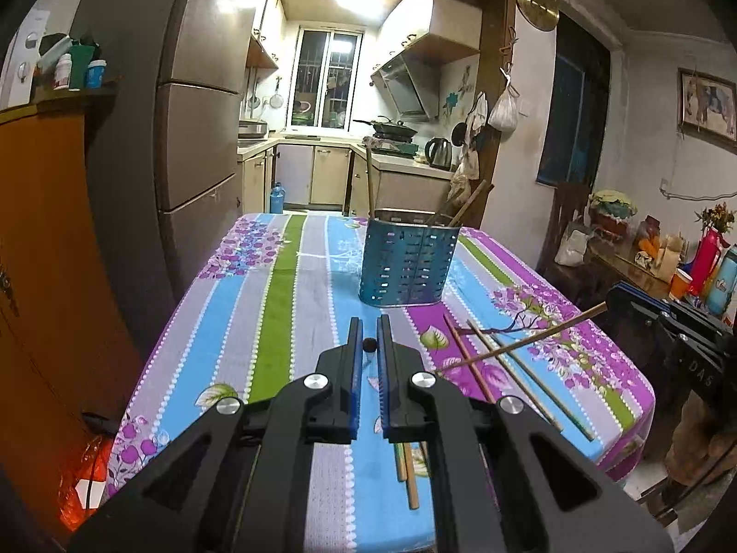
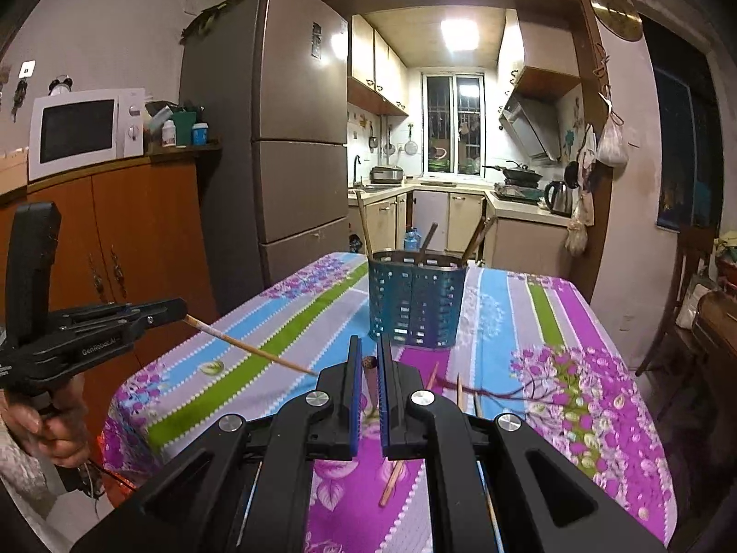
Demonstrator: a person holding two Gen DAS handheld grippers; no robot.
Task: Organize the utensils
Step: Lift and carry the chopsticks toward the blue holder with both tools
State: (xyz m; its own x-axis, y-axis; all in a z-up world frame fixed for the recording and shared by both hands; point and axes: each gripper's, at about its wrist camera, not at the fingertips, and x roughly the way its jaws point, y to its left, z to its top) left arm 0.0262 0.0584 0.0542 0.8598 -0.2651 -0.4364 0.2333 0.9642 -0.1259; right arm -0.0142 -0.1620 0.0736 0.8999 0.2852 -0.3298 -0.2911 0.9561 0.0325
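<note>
A blue perforated utensil holder [image 1: 407,263] stands on the striped floral tablecloth [image 1: 295,304], with several sticks standing in it; it also shows in the right wrist view [image 2: 417,305]. My left gripper [image 1: 368,344] is shut on a chopstick seen end-on. In the right wrist view the left gripper [image 2: 177,312] holds that chopstick [image 2: 251,348] out over the table. My right gripper [image 2: 369,361] is shut on a brown chopstick end. The chopstick it holds [image 1: 520,344] slants across two loose chopsticks [image 1: 520,380] lying on the cloth at the right.
More loose chopsticks [image 1: 407,474] lie under my left gripper. A fridge [image 2: 295,138] and an orange cabinet [image 2: 115,239] with a microwave [image 2: 85,131] stand left of the table. A cluttered side table [image 1: 645,253] stands at the right. The kitchen lies beyond.
</note>
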